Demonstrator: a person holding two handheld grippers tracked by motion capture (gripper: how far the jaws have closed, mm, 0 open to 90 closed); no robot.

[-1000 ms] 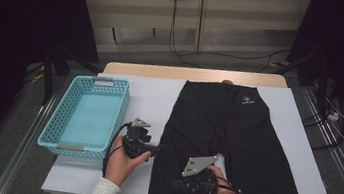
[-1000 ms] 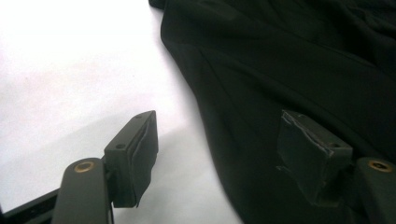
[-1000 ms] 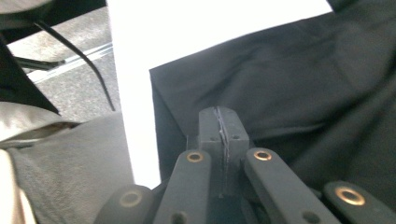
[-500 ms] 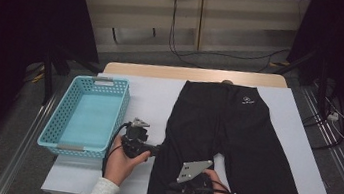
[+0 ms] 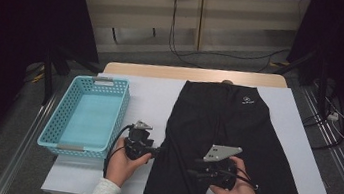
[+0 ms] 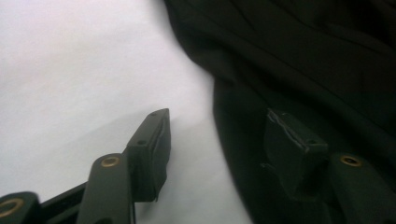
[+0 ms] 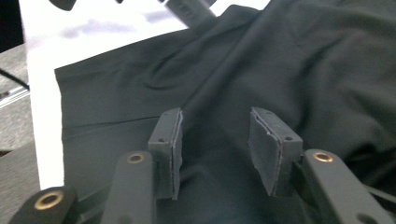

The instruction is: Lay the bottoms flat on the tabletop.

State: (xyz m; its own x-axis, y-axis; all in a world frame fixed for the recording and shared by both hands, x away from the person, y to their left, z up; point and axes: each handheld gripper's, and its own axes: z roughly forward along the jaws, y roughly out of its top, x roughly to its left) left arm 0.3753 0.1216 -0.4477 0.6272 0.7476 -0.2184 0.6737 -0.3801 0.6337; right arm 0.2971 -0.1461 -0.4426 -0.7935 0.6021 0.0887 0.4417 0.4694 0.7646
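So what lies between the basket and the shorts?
High view: bare white table between basket and shorts, plus the left gripper near the shorts' edge.

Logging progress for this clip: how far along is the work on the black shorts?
Done: the black shorts lie spread flat on the white table cover. In hand: the left gripper, jaws just closing, straddles the left leg's outer edge without pinching it; the right gripper, jaws just opening, sits over the same leg, holding nothing. Left: no fold is visible, and the blue basket holds nothing.
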